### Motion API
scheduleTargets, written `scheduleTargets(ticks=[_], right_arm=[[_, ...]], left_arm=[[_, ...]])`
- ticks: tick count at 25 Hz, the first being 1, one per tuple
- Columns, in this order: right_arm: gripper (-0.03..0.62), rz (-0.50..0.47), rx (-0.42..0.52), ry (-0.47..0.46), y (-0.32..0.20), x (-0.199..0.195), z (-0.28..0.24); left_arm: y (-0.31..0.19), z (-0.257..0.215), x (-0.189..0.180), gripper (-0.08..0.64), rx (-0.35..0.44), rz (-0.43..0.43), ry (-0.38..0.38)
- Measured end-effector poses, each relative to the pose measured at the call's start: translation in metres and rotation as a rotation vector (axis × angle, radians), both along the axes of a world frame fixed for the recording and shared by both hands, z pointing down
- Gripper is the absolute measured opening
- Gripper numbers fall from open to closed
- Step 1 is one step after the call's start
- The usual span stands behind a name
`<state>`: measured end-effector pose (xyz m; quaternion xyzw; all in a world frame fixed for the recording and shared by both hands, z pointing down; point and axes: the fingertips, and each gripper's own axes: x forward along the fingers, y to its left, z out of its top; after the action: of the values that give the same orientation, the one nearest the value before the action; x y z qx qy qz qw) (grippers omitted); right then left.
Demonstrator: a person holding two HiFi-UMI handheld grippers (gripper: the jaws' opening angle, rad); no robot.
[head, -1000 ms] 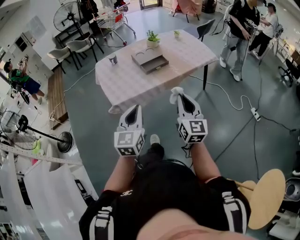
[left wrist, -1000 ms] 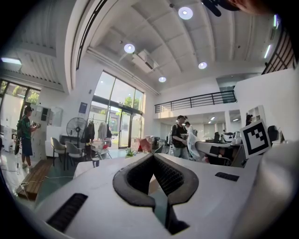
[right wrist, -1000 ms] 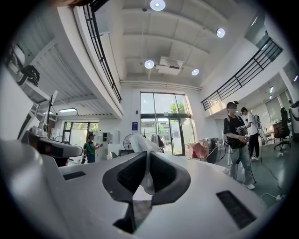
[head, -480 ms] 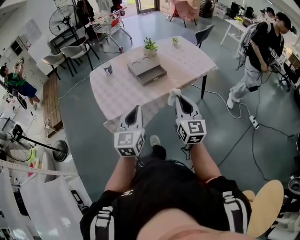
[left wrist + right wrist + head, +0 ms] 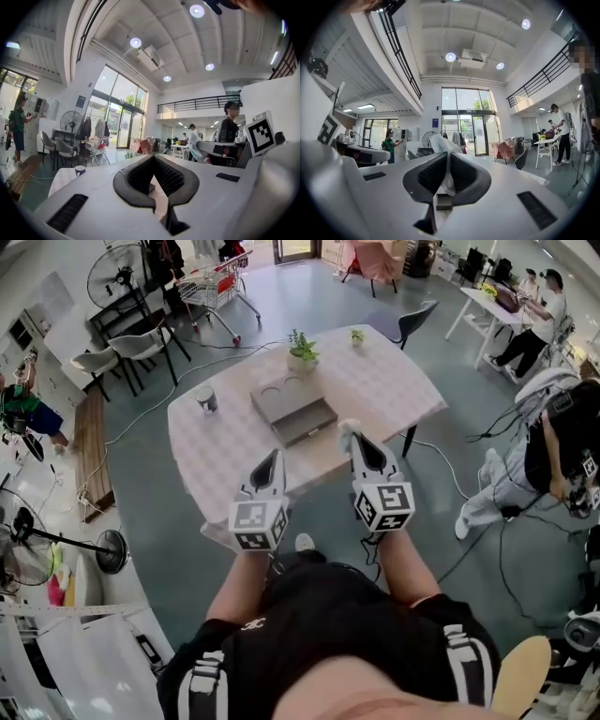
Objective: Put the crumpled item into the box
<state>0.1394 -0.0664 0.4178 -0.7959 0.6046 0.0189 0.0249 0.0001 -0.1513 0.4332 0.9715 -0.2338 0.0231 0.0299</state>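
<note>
At frame centre, the box (image 5: 292,412) lies up-left of the right tongs (image 5: 356,442), which are clamped on the crumpled item (image 5: 346,428); the left tongs (image 5: 269,463) are closed and empty.

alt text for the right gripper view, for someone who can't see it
The right tongs are shut on a crumpled white item, which sticks up past their tips. Behind lies a bright, high-ceilinged hall with glass doors and a person standing at the far right.

Left gripper (image 5: 270,461) closed, empty; right gripper (image 5: 357,442) pinches crumpled item (image 5: 440,141).
</note>
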Motion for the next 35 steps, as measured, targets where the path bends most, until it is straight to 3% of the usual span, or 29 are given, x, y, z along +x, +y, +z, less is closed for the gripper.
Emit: scheduleTargets(ticks=[8,14,35], right_arm=[[0.021,-0.023,-0.022,0.006,-0.106,0.068,-0.007],[0.021,-0.035,-0.023,-0.022,-0.151,0.100,-0.004],[0.018,-0.267,-0.060,0.012,-0.232,0.143,-0.002]], left_arm=[[-0.100,-0.002,0.064,-0.009,-0.025,-0.022,-0.021],[-0.156,-0.001,0.084,-0.009,-0.026,-0.069,-0.033],[-0.190,-0.010,0.121,-0.009,-0.038,-0.253,-0.053]])
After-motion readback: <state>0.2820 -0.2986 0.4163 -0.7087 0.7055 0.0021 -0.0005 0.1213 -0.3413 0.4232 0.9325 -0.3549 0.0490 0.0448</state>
